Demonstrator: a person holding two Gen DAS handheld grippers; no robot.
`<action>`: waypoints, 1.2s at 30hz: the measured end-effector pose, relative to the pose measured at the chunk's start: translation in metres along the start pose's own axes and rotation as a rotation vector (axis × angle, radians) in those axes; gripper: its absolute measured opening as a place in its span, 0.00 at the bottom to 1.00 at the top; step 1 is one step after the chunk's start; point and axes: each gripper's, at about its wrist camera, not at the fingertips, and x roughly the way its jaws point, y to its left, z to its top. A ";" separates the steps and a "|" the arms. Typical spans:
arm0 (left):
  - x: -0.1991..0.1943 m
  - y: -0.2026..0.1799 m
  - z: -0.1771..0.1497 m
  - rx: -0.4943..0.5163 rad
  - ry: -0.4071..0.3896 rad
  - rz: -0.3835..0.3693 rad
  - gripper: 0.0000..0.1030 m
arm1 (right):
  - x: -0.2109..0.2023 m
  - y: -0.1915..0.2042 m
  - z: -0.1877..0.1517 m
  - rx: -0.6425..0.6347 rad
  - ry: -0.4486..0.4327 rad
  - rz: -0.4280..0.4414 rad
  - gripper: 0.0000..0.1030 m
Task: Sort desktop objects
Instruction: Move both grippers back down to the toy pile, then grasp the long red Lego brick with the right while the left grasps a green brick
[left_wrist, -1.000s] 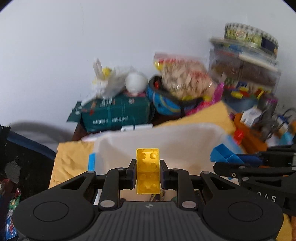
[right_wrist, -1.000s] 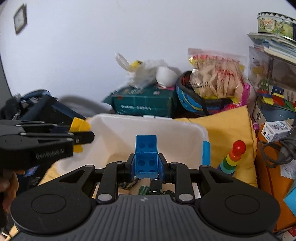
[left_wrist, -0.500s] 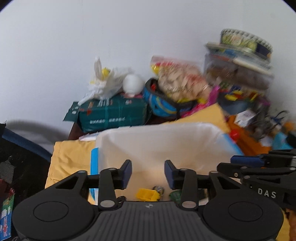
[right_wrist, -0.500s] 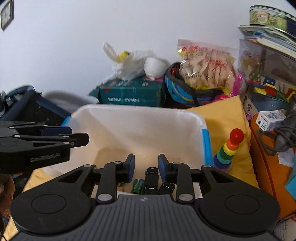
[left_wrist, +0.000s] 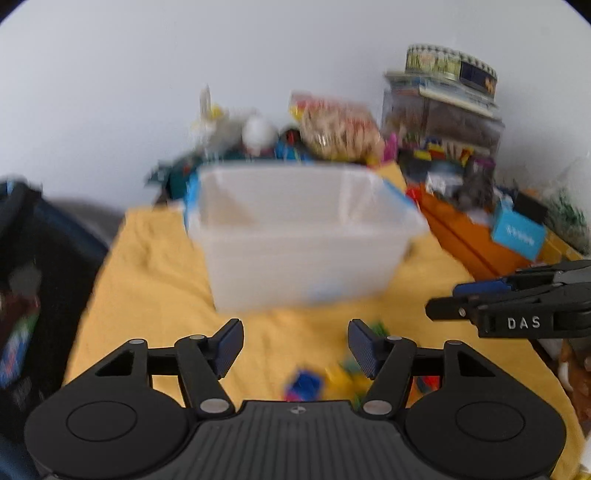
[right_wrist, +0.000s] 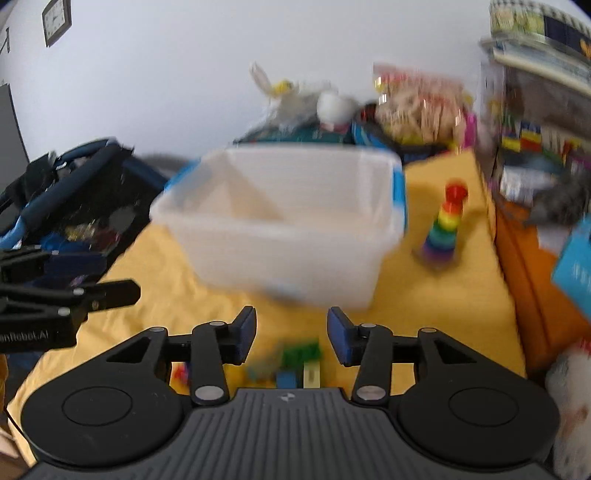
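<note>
Both views motion-blurred. Clutter lines the far wall behind a translucent white plastic bin with blue end handles: a knotted white plastic bag, a clear bag of pale wood-coloured pieces, a dark green box mostly hidden by the bin. Far right, a stack of clear boxes topped by a round printed tin; its print is too blurred to read. Right of the bin stands a rainbow ring-stacking toy, cone-shaped, red knob on top, apart from the bin. An orange surface borders the right edge, a light blue carton lying on it; white lettering on the carton is unreadable. At left, a black mesh basket with blue-padded rails. A framed wall clock hangs upper left. A wrinkled yellow cloth covers the tabletop. Loose toy bricks, green, blue, yellow and red, small and blocky, lie on the cloth nearest the cameras, in front of the bin. Left claw: black linkage, ribbed blue pads, jaws have just been opening, now wide apart with nothing between them; bricks lie below. Right claw: jaws also just opening, wide, holding nothing. The right claw's side reads "DAS"; the left's reads "…nRobot.AI", start cut off.
</note>
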 end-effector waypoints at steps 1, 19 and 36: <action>0.002 -0.004 -0.007 -0.004 0.026 -0.001 0.64 | -0.001 0.000 -0.008 -0.020 0.009 0.000 0.45; 0.001 -0.045 -0.061 -0.057 0.222 0.071 0.64 | -0.019 0.010 -0.075 -0.306 0.049 0.077 0.55; 0.006 -0.044 -0.068 -0.061 0.257 0.068 0.64 | -0.014 0.013 -0.086 -0.286 0.112 0.092 0.55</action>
